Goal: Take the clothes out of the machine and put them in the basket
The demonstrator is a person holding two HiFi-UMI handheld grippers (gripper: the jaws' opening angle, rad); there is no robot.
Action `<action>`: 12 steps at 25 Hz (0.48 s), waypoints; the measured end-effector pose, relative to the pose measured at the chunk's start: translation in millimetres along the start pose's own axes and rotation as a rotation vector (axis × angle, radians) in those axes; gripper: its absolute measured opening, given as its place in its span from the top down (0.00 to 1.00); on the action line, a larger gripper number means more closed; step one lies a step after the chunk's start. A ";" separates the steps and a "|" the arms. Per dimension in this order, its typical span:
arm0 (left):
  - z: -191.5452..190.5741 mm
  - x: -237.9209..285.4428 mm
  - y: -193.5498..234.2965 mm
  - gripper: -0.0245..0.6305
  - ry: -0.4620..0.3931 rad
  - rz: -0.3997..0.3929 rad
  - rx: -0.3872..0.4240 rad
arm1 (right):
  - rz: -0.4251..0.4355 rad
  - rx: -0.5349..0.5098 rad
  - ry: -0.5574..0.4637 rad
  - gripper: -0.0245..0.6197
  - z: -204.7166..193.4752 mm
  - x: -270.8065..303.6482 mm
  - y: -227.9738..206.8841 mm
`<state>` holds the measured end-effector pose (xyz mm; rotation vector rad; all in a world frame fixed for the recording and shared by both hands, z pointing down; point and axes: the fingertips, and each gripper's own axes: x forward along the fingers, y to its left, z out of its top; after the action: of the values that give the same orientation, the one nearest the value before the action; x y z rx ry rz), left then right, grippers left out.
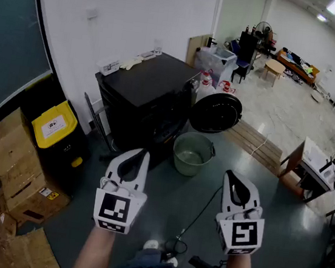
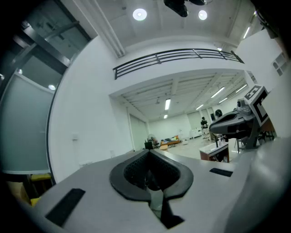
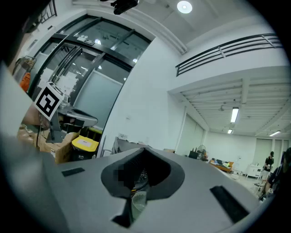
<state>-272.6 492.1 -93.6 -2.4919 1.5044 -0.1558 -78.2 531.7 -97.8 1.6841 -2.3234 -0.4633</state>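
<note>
A black front-loading machine stands against the white wall, and its round door hangs open to the right. The drum's inside is hidden and no clothes show. A grey-green round basket sits on the floor in front of the machine and looks empty. My left gripper and right gripper are held side by side above the floor, short of the basket, both pointing level at the machine. Both are shut with nothing between the jaws. The left gripper view shows its shut jaws and the right gripper view shows the same.
Cardboard boxes and a black bin with a yellow lid stand at the left. A wooden pallet lies right of the door, with a small table beyond it. A cable runs across the floor by my feet.
</note>
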 end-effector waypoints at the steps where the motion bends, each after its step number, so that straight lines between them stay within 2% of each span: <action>1: -0.3 -1.4 -0.6 0.96 0.000 0.001 -0.001 | 0.007 -0.001 0.000 0.97 0.0 -0.6 1.7; 9: -1.1 -6.9 -7.1 0.96 -0.005 -0.006 -0.006 | 0.036 0.028 0.020 0.97 -1.2 -4.7 16.6; 12: -7.4 -10.8 -11.7 0.96 0.001 -0.028 -0.013 | 0.076 0.050 -0.004 0.97 -1.7 -6.3 25.6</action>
<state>-269.1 505.9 -83.3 -2.5244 1.4759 -0.1527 -98.0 544.9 -86.4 1.6111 -2.4108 -0.3976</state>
